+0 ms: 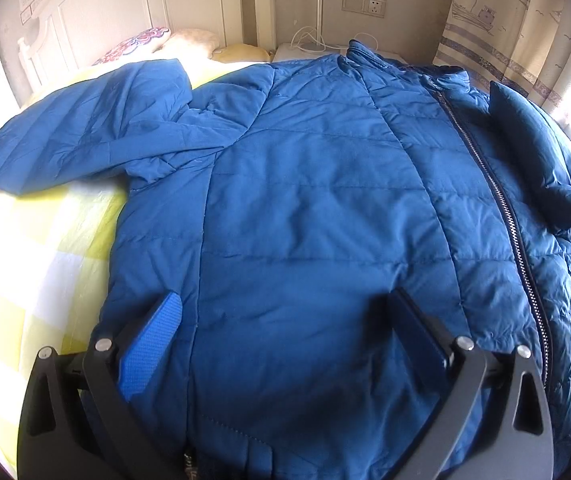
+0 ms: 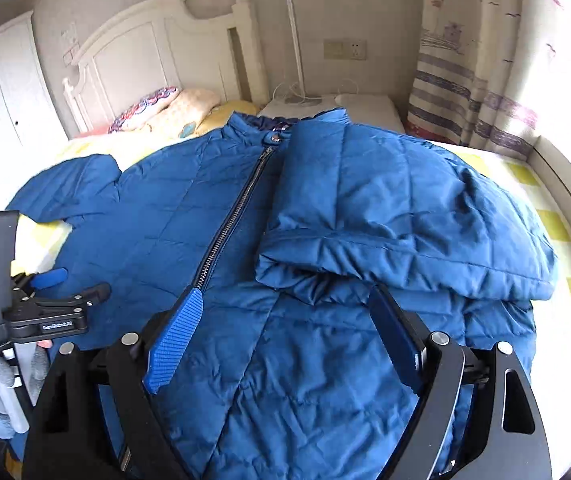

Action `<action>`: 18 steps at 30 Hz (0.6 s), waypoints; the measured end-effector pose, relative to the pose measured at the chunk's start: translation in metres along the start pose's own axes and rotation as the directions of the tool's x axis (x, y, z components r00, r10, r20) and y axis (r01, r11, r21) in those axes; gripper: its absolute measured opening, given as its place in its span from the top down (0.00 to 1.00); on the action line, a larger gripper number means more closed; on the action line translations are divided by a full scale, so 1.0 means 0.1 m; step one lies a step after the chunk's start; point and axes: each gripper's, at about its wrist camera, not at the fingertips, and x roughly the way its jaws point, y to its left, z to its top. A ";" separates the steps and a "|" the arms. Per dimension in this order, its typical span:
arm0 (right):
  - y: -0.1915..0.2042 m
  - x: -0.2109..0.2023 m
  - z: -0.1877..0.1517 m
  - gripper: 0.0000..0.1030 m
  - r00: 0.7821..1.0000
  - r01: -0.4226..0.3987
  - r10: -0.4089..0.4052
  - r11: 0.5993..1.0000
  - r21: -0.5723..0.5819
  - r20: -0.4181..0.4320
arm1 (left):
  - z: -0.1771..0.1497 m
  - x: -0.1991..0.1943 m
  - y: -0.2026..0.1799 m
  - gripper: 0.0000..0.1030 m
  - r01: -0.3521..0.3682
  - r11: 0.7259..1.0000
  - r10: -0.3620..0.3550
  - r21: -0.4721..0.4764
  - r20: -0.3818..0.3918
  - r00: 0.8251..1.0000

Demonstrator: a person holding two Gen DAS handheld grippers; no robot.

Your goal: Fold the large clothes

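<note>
Now your jacket lies zipped and face up across the bed, filling the middle of both views. In the right wrist view one sleeve is already folded in over the chest, right of the zip. The other sleeve reaches out toward the upper left of the left wrist view, flat on the yellow check sheet, not yet folded.

Your right gripper is spread wide at the bottom of its view, just below the folded sleeve's cuff edge. No fabric sits between the pads; they hover over the lower front panel. Your left gripper is also spread, low over the hem area in its own view, with nothing pinched. From the right wrist view you can see it at the left edge, near the jacket's side.

Watch the folded sleeve. It is puffy quilted fabric and only rests there by its own weight, so it may spring back or slide toward the right edge if you drag the body under it. Pulling the hem up with one gripper alone would likely skew the zip line and bunch the padding. When you take the outstretched sleeve, a shallow pinch on slick fabric could slip halfway through the fold. Also mind the zip teeth: closing pads on them gives a poor hold.
</note>
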 end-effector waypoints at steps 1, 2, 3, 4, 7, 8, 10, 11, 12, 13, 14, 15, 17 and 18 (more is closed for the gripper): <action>-0.08 -0.14 -0.07 0.20 1.000 -0.002 0.001 0.999 0.033 0.026 | 0.00 -0.01 0.00 0.02 0.001 1.000 -0.001 0.000 0.002 1.000; -0.19 -0.24 -0.15 0.20 0.999 0.007 -0.010 0.998 0.068 0.045 | 0.00 -0.02 0.00 0.02 -0.002 1.000 0.002 0.000 0.005 1.000; -0.31 -0.34 -0.25 0.20 0.998 0.026 -0.032 0.994 0.105 0.057 | 0.00 -0.04 -0.02 0.02 -0.010 1.000 0.010 0.007 0.006 1.000; -0.42 -0.44 -0.36 0.23 0.997 0.047 -0.056 0.989 0.143 0.061 | 0.01 -0.09 -0.08 0.04 -0.008 0.999 0.008 0.032 0.011 1.000; -0.77 -0.56 -0.60 0.30 0.995 0.077 -0.089 0.964 0.256 0.035 | 0.08 -0.45 -0.46 0.05 0.064 0.987 -0.079 0.144 0.101 0.992; -0.84 -0.58 -0.69 0.31 0.995 0.079 -0.091 0.955 0.287 0.028 | 0.11 -0.60 -0.68 0.04 0.068 0.976 -0.100 0.209 0.146 0.984; -0.95 -0.57 -0.84 0.34 0.997 0.053 -0.068 0.936 0.348 0.030 | 0.15 -0.86 -1.21 0.04 0.046 0.930 -0.138 0.365 0.231 0.963; -0.98 -0.57 -0.88 0.34 0.998 0.038 -0.057 0.932 0.361 0.041 | 0.17 -0.94 -1.49 0.04 0.033 0.899 -0.159 0.436 0.256 0.954; -0.99 -0.58 -0.92 0.34 0.998 0.018 -0.042 0.931 0.365 0.056 | 0.19 -0.96 -1.78 0.04 0.042 0.864 -0.193 0.502 0.251 0.949; -1.01 -0.59 -0.92 0.34 0.997 0.000 -0.026 0.931 0.365 0.066 | 0.21 -0.95 -2.05 0.04 0.068 0.822 -0.232 0.566 0.224 0.947; -1.02 -0.59 -0.94 0.34 0.998 -0.015 -0.012 0.930 0.368 0.069 | 0.23 -0.91 -2.31 0.04 0.079 0.782 -0.253 0.619 0.199 0.947; -1.04 -0.58 -0.94 0.34 0.998 -0.019 -0.006 0.927 0.374 0.066 | 0.24 -0.85 -2.56 0.04 0.076 0.743 -0.260 0.664 0.182 0.948; -1.05 -0.57 -0.94 0.34 0.998 -0.024 -0.001 0.925 0.379 0.066 | 0.26 -0.72 -2.99 0.06 0.081 0.675 -0.268 0.733 0.141 0.953; -1.04 -0.57 -0.93 0.34 0.998 -0.025 -0.001 0.926 0.377 0.070 | 0.28 -0.65 -3.16 0.08 0.096 0.652 -0.270 0.752 0.112 0.956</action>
